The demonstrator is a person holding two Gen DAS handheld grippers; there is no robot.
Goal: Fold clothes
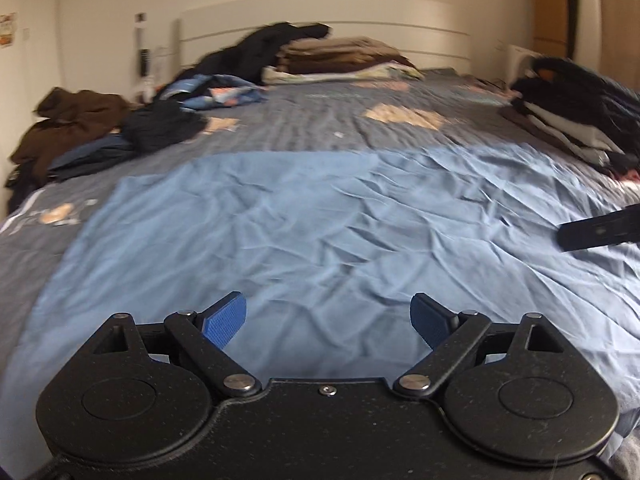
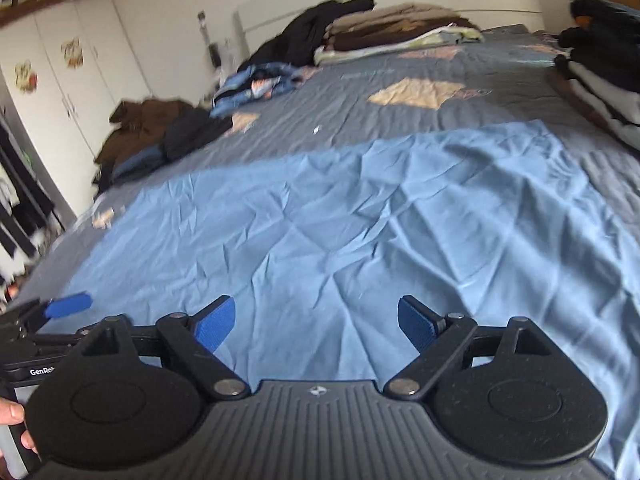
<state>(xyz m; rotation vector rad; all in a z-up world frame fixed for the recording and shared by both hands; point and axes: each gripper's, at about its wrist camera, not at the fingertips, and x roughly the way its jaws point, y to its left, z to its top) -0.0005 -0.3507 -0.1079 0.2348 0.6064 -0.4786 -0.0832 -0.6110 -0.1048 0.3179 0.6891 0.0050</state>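
A light blue garment (image 1: 320, 220) (image 2: 360, 220) lies spread flat and creased across the near half of the bed. In the left wrist view my left gripper (image 1: 326, 322) hovers over its near part, jaws wide apart and nothing between the blue pads (image 1: 224, 324). My right gripper (image 2: 316, 326) hangs over the same cloth, also open and empty. A black part of the right gripper (image 1: 600, 232) pokes in from the right edge of the left wrist view. One blue pad (image 2: 68, 306) of the left gripper shows at the left of the right wrist view.
The grey-blue quilt (image 1: 320, 120) carries a brown heap (image 1: 76, 120) and dark clothes (image 1: 160, 124) at the left. A folded stack (image 1: 340, 56) sits by the headboard and another stack (image 1: 572, 120) at the right. A white wardrobe (image 2: 80, 72) stands left; a hand (image 2: 12, 416) shows low left.
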